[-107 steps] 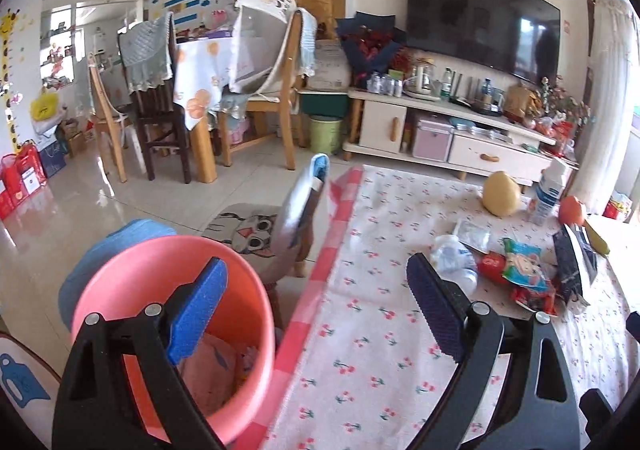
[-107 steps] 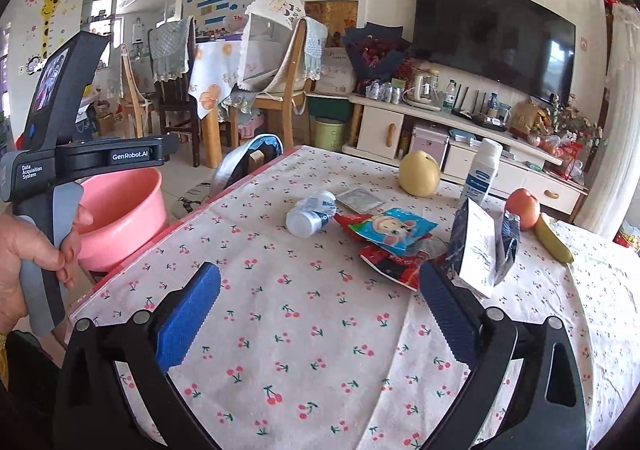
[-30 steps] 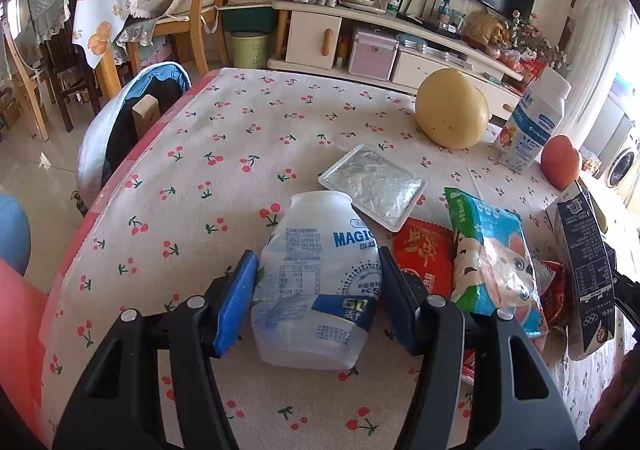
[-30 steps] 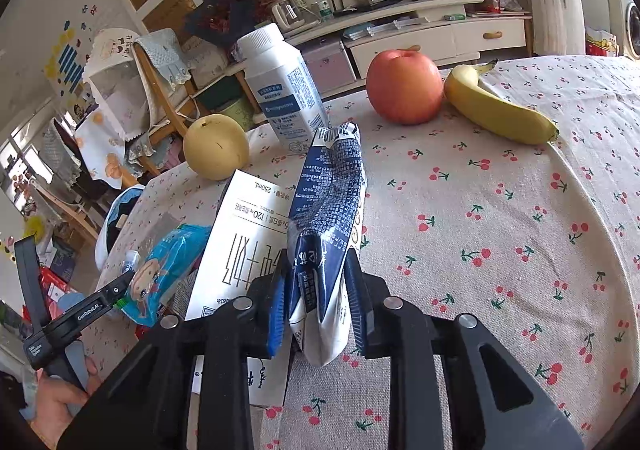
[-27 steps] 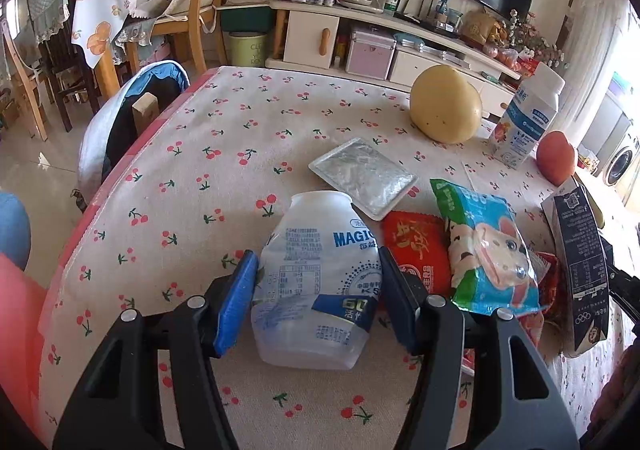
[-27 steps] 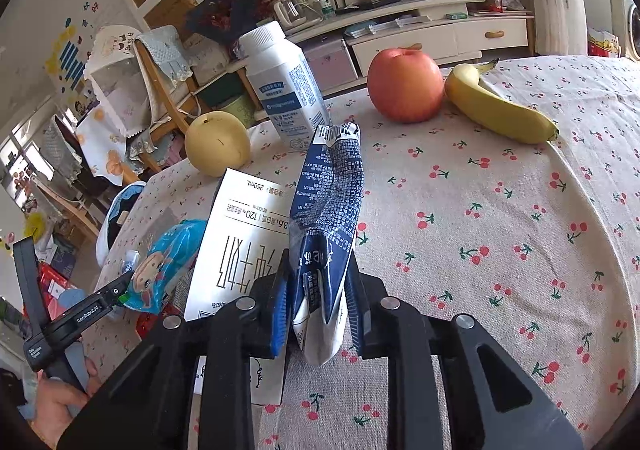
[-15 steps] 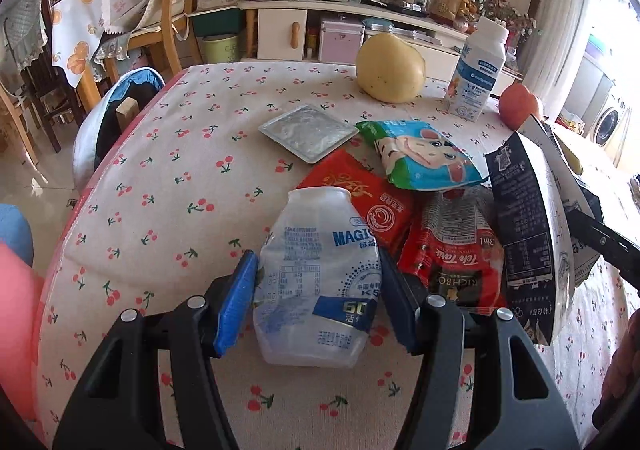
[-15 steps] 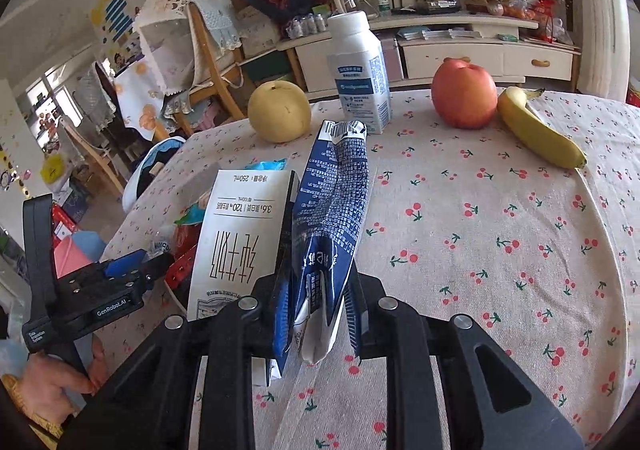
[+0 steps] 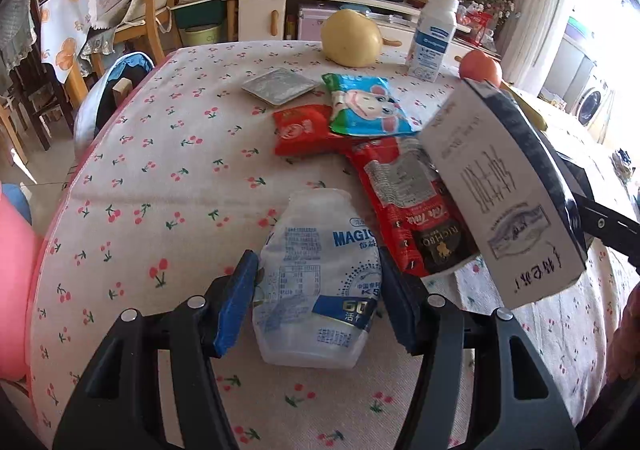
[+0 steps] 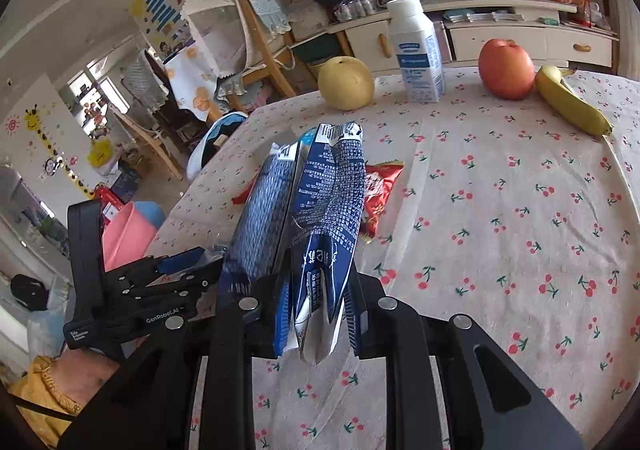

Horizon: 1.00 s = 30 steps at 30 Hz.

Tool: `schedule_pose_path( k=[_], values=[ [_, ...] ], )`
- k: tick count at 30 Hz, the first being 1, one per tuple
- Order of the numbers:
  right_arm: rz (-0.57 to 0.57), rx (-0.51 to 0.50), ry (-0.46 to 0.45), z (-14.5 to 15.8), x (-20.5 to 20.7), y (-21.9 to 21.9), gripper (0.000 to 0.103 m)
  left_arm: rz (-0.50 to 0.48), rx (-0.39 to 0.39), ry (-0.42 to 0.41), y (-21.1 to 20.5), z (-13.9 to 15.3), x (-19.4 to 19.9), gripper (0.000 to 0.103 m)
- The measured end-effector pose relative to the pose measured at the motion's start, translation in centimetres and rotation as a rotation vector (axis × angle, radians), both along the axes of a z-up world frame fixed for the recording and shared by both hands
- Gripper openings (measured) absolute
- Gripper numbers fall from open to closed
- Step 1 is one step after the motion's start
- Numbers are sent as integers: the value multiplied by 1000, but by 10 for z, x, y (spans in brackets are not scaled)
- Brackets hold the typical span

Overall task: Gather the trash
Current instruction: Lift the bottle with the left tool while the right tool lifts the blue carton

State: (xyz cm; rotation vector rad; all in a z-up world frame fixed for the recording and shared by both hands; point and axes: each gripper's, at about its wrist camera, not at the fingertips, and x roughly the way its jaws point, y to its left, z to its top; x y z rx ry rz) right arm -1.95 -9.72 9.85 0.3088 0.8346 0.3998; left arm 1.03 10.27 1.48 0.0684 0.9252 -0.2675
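The left gripper (image 9: pixel 318 304) has its blue pads (image 9: pixel 236 302) clamped on the sides of a crushed white bottle (image 9: pixel 320 282), which sits between the fingers above the cherry-print tablecloth (image 9: pixel 160 170). The right gripper (image 10: pixel 316 314) is pressed tight on the base of a flattened blue carton (image 10: pixel 320 218), which stands up from the fingers and, in the left view, hangs over the red wrapper (image 9: pixel 404 190). Both loads appear lifted, so the step in hand is probably the carry to the pink basin (image 10: pixel 124 230) off the table's left edge. Keep both grips firm: the bottle is thin-walled and may slip or buckle. Keep the carton clear of the left gripper during travel. Release only above the basin. Wrappers, a foil pack (image 9: pixel 278 85) and the blue packet (image 9: pixel 368 104) remain; leave the pear (image 9: pixel 352 37), apple (image 10: pixel 506 68), banana (image 10: pixel 572 100) and upright bottle (image 10: pixel 418 50).
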Motion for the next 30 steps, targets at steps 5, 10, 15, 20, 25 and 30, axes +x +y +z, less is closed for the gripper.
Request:
schedule_pose_path(
  k=[5, 10, 15, 20, 25, 30],
  values=[
    [2, -16, -13, 3, -13, 11, 24, -38, -31, -3, -5, 3, -21, 61],
    [-39, -4, -69, 17, -26, 8, 24, -21, -103, -32, 8, 16, -31, 61],
    [-60, -12, -88, 22, -30, 12, 24, -1, -158, -51, 21, 26, -31, 61],
    [-68, -45, -142, 37, -35, 24, 24, 19, -192, -61, 35, 34, -29, 61],
    [-83, -55, -176, 50, -36, 33, 24, 45, -219, -87, 51, 46, -26, 61],
    [-72, -57, -200, 62, -36, 49, 24, 89, -230, -121, 70, 61, -25, 61]
  ],
)
